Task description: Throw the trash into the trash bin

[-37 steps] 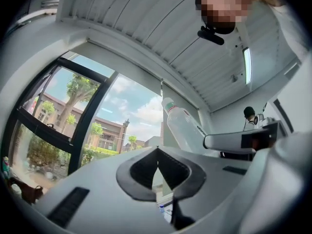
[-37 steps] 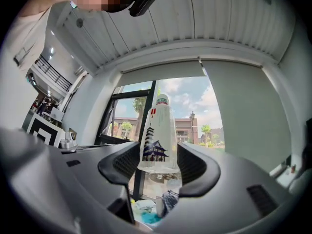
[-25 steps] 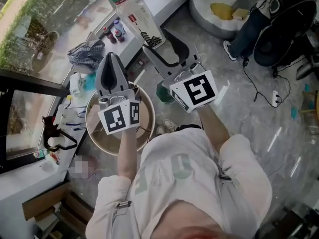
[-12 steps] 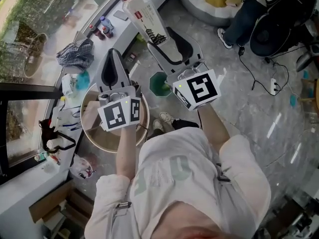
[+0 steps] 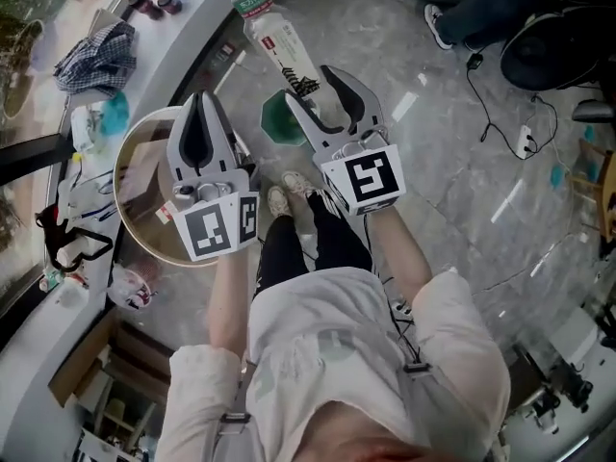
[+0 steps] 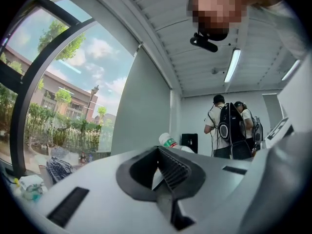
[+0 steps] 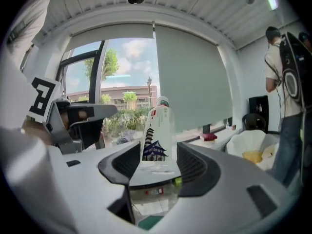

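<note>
A clear plastic bottle with a green cap and a printed label sticks out ahead of my right gripper, which is shut on its lower end. In the right gripper view the bottle stands upright between the two jaws of the right gripper. The round trash bin with a tan rim sits on the floor at the left. My left gripper hangs over its opening, jaws closed together and empty. In the left gripper view the left gripper shows shut, with the bottle's cap beyond it.
A curved white counter runs along the left with a plaid cloth and small bottles on it. A green object lies on the grey floor between bin and bottle. Cables trail at right. Two people stand across the room.
Both grippers have come down towards the floor. The bin has shifted to the left of the head view, and the bottle stays gripped in the right gripper.
</note>
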Available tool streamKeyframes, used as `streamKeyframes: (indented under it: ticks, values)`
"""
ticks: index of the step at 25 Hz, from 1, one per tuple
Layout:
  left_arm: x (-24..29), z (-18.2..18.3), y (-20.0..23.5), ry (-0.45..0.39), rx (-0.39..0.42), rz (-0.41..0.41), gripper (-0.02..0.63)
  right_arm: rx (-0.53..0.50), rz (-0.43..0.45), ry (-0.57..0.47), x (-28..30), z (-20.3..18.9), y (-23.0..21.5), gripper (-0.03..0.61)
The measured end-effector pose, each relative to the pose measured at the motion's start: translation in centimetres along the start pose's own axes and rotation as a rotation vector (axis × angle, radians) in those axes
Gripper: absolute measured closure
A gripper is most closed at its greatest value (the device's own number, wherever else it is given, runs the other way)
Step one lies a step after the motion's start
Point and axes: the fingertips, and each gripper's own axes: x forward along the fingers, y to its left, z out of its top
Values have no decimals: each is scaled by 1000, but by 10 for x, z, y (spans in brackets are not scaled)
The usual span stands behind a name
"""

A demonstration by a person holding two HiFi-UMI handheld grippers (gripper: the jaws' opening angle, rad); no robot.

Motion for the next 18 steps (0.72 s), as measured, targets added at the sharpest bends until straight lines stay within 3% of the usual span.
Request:
streamKeyframes:
  ticks: [6, 12, 18]
  values:
    - [-6, -117, 0, 127, -57, 73, 603, 16, 38, 279, 1, -170, -14, 337]
    - [-22, -206, 27, 163, -79, 134, 603, -126, 124, 551, 11, -342, -10, 339]
    - [-69, -282, 44, 255, -134, 219, 603, -162, 167, 721, 4, -454, 2, 354]
